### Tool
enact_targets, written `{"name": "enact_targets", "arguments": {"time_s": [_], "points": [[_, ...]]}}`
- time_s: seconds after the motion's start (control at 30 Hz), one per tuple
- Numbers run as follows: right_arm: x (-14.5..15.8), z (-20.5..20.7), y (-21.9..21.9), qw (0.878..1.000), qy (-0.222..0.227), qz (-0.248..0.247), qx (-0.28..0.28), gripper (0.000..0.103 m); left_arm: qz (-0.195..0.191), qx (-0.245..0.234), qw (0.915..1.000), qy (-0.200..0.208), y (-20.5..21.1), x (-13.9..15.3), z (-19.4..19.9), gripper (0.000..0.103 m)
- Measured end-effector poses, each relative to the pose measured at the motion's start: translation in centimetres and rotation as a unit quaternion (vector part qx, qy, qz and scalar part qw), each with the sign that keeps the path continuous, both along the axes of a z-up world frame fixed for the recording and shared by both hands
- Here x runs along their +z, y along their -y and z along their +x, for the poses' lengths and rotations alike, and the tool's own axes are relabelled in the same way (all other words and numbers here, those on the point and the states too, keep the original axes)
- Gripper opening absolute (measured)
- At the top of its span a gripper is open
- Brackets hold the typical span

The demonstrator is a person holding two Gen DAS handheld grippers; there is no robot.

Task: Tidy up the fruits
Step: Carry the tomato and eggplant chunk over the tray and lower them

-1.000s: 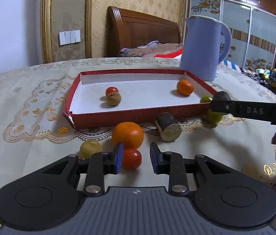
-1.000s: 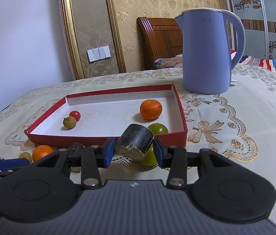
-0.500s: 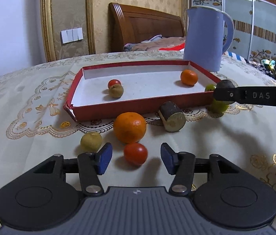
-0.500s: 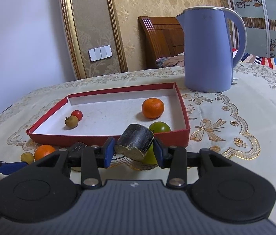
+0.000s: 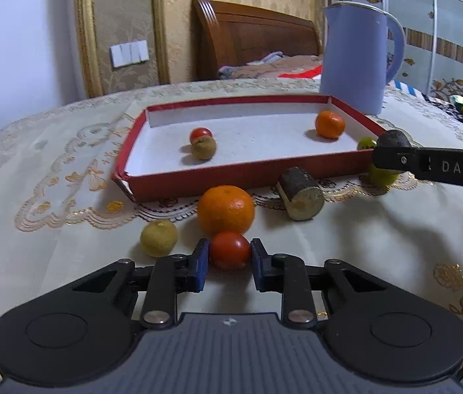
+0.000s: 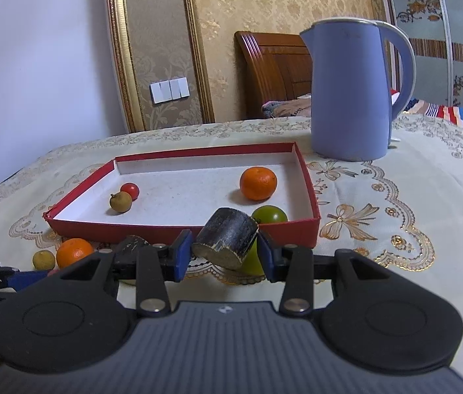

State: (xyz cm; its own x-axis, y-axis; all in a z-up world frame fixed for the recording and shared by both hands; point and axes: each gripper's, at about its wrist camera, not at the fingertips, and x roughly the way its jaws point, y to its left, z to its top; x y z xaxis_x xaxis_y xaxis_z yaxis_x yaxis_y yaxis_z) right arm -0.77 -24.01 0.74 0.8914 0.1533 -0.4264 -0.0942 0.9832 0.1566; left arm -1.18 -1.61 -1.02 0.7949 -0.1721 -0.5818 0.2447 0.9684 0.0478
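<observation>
My left gripper (image 5: 228,264) has its blue pads against both sides of a small red tomato (image 5: 230,249) on the tablecloth, just in front of a large orange (image 5: 225,210) and right of a yellowish fruit (image 5: 158,238). My right gripper (image 6: 225,256) is shut on a dark sugarcane piece (image 6: 226,238), held above the near edge of the red tray (image 6: 185,231). A second sugarcane piece (image 5: 301,193) lies before the tray. Inside the tray are a tangerine (image 6: 258,184), a green fruit (image 6: 269,215), a small tomato (image 6: 130,190) and a brown fruit (image 6: 120,202).
A tall blue kettle (image 6: 351,88) stands behind the tray's right corner. Another green fruit (image 5: 381,175) lies on the cloth under my right gripper. A wooden bed headboard (image 5: 254,36) and a wall are behind the table.
My left gripper opened and drew back from the tomato, then moved forward and closed its pads onto it again. My right gripper has lifted the sugarcane piece slightly toward the tray.
</observation>
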Motion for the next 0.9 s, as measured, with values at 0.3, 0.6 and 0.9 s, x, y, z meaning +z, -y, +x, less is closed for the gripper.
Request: {"name": "enact_targets", "arguments": {"time_s": [0.3, 0.6, 0.9], "points": [[1.3, -0.1, 0.1, 1.0, 0.014, -0.001, -0.006, 0.04, -0.009, 0.003, 0.9996, 0.028, 0.6, 2.2, 0.2, 0.026], [2.6, 2.4, -0.8, 1.0, 0.018, -0.013, -0.013, 0.04, -0.019, 0.022, 0.9988, 0.04, 1.5, 3.5, 3.8, 0.026], [2.4, 5.8, -1.0, 0.999, 0.001, -0.02, -0.031, 0.04, -0.022, 0.05, 0.9977, 0.039, 1.5, 3.6, 7.5, 0.026]]}}
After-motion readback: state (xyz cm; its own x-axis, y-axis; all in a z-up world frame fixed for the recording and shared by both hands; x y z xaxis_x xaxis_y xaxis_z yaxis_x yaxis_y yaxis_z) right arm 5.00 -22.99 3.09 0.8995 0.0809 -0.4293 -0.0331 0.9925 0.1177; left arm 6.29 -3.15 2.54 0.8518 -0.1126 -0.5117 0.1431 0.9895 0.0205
